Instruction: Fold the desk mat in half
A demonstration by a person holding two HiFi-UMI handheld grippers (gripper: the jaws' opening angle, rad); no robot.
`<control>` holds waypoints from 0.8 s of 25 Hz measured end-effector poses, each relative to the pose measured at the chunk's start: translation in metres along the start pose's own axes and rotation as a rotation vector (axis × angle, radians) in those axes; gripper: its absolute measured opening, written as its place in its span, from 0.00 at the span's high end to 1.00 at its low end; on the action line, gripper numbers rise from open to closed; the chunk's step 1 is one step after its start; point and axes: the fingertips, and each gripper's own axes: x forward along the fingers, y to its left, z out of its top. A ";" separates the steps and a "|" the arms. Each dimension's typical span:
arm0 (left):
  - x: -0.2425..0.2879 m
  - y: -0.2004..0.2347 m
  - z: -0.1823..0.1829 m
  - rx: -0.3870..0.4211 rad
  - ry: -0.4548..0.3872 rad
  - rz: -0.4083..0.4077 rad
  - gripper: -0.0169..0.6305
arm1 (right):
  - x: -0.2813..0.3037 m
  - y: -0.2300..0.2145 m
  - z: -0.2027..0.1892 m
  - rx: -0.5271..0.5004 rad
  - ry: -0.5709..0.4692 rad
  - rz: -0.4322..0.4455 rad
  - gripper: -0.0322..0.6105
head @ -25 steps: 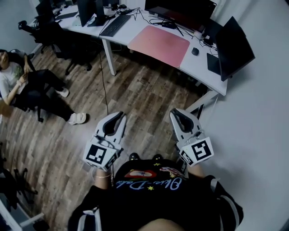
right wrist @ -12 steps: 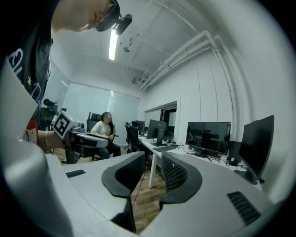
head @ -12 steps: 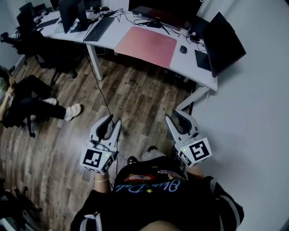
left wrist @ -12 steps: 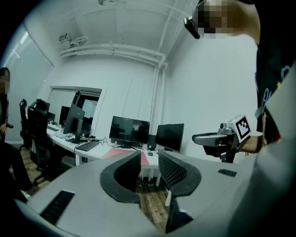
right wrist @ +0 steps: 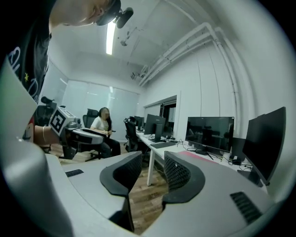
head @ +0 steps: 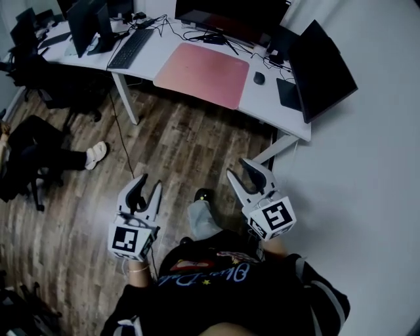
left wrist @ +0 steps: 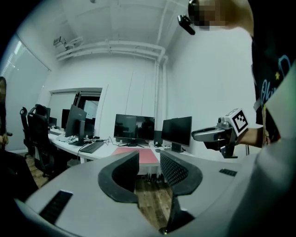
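Observation:
The pink desk mat lies flat on the white desk, in front of the middle monitor; it shows small and far in the left gripper view, mat, and right gripper view, mat. Both grippers hang over the wooden floor, well short of the desk and pointing toward it. My left gripper and my right gripper are open; their jaws have just been opening and nothing is between them. Each shows in the other's view: the right gripper, the left gripper.
On the desk stand a keyboard, a mouse, monitors and a dark tilted screen. Office chairs and a seated person are at the left. A white wall closes the right side.
Both grippers' jaws went from shut to open. The desk has drawn nearer and slid left in the head view, and both grippers sit lower in the picture.

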 end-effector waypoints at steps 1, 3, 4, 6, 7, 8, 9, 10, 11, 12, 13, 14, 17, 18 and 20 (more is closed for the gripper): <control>0.007 0.003 0.001 -0.005 0.001 -0.001 0.79 | 0.007 -0.006 -0.001 0.001 0.000 0.007 0.77; 0.023 0.010 0.004 -0.008 -0.001 -0.004 0.79 | 0.023 -0.019 -0.001 -0.002 -0.006 0.015 0.76; 0.032 0.013 0.006 -0.003 0.000 -0.005 0.79 | 0.030 -0.027 -0.003 -0.002 -0.011 0.015 0.76; 0.052 0.020 0.009 0.019 0.011 -0.003 0.79 | 0.044 -0.044 -0.007 0.005 -0.014 0.011 0.76; 0.062 0.022 0.009 0.030 0.022 -0.001 0.79 | 0.049 -0.054 -0.011 0.011 -0.014 0.007 0.75; 0.071 0.025 0.009 0.040 0.035 0.000 0.79 | 0.055 -0.064 -0.014 0.016 -0.013 0.002 0.75; 0.081 0.029 0.010 0.049 0.047 0.001 0.79 | 0.060 -0.075 -0.018 0.019 -0.011 -0.004 0.75; 0.092 0.033 0.010 0.056 0.057 0.003 0.79 | 0.066 -0.086 -0.020 0.021 -0.009 -0.009 0.74; 0.103 0.037 0.011 0.062 0.065 0.005 0.79 | 0.071 -0.096 -0.023 0.023 -0.007 -0.013 0.74; 0.114 0.041 0.011 0.066 0.073 0.008 0.79 | 0.077 -0.106 -0.025 0.025 -0.005 -0.017 0.74; 0.124 0.045 0.012 0.072 0.082 0.010 0.79 | 0.082 -0.115 -0.027 0.026 -0.005 -0.020 0.73; 0.136 0.048 0.013 0.081 0.092 0.010 0.79 | 0.087 -0.124 -0.028 0.028 -0.005 -0.026 0.73; 0.172 0.053 0.017 0.138 0.118 -0.009 0.78 | 0.101 -0.155 -0.033 0.026 0.012 -0.053 0.72; 0.184 0.052 0.017 0.167 0.128 -0.015 0.77 | 0.105 -0.164 -0.036 0.025 0.024 -0.059 0.72; 0.207 0.053 0.017 0.211 0.149 -0.020 0.77 | 0.114 -0.179 -0.042 0.023 0.047 -0.060 0.71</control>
